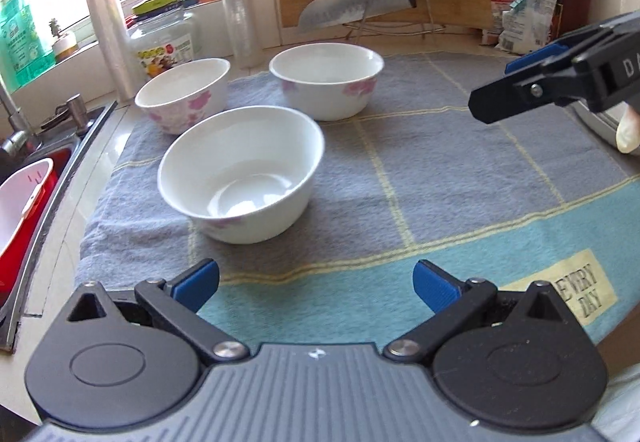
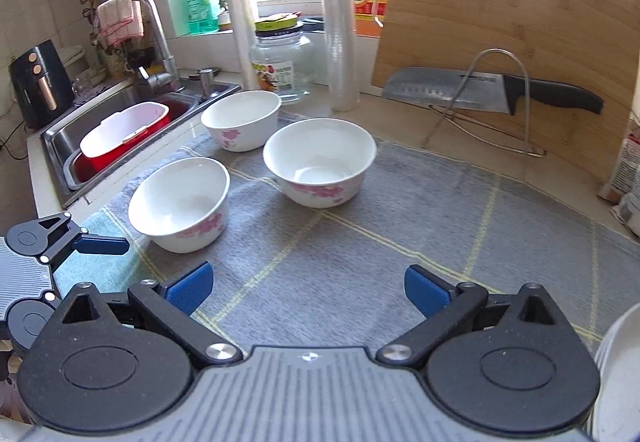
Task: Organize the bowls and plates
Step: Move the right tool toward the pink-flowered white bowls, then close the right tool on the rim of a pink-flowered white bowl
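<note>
Three white bowls with pink flowers stand upright and apart on a grey and teal checked towel. The nearest bowl is just ahead of my left gripper, which is open and holds nothing. A second bowl sits behind it near the sink. The third bowl lies ahead of my right gripper, also open and empty, hovering over the towel. In the left wrist view the right gripper reaches in from the right. A white plate rim shows at the lower right.
A sink with a red basin and a white container lies to the left. Behind the towel stand a glass jar, plastic rolls, a bamboo cutting board and a knife on a wire rack. Packets lie at the right.
</note>
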`<state>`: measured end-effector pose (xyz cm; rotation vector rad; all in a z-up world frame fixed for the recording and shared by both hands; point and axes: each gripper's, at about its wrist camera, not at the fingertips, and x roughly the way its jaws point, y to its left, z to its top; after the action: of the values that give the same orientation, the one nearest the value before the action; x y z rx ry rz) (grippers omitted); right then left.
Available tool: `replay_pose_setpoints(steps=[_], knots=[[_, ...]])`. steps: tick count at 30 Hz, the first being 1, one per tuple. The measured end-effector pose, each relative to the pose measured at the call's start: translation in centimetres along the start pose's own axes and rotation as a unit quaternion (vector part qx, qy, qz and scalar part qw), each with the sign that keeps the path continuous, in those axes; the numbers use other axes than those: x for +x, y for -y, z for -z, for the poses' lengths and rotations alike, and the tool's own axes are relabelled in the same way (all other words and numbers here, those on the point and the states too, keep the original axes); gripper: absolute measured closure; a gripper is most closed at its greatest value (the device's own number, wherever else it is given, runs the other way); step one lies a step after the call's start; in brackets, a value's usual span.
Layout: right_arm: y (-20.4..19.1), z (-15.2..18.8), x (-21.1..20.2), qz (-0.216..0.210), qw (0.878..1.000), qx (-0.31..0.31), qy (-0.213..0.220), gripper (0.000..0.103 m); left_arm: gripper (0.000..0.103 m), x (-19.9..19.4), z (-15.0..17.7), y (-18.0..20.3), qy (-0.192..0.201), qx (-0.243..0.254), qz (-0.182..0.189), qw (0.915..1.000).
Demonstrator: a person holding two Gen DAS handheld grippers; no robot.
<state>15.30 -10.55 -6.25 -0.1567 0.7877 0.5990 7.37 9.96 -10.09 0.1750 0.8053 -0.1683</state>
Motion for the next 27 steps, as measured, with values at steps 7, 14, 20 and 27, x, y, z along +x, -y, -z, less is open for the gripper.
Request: replay_pose_setpoints(steps=[7, 14, 20, 27], knots=[[-2.2, -2.2, 3.4, -0.041, 0.999, -0.004, -0.005, 0.000, 0.001, 1.3, 0.2, -2.8, 0.026, 0.011, -0.033, 0.9990], [-3.5, -3.9, 6.5, -0.065, 0.998, -0.007, -0.014, 0.001, 0.001, 2.4, -0.8, -4.0, 0.052, 0.026, -0.018, 0.9982], [-4.6, -4.8, 8.7, -0.074, 0.997, -0.013, -0.025, 0.006, 0.003, 3.1, -1.3, -4.5, 0.057, 0.038, 0.000, 0.9977], [-5.3, -5.4, 10.5, -0.090, 0.995, -0.016, -0.038, 0.020, 0.012, 3.4, -1.5, -4.8, 0.059, 0.039, 0.018, 0.9973]])
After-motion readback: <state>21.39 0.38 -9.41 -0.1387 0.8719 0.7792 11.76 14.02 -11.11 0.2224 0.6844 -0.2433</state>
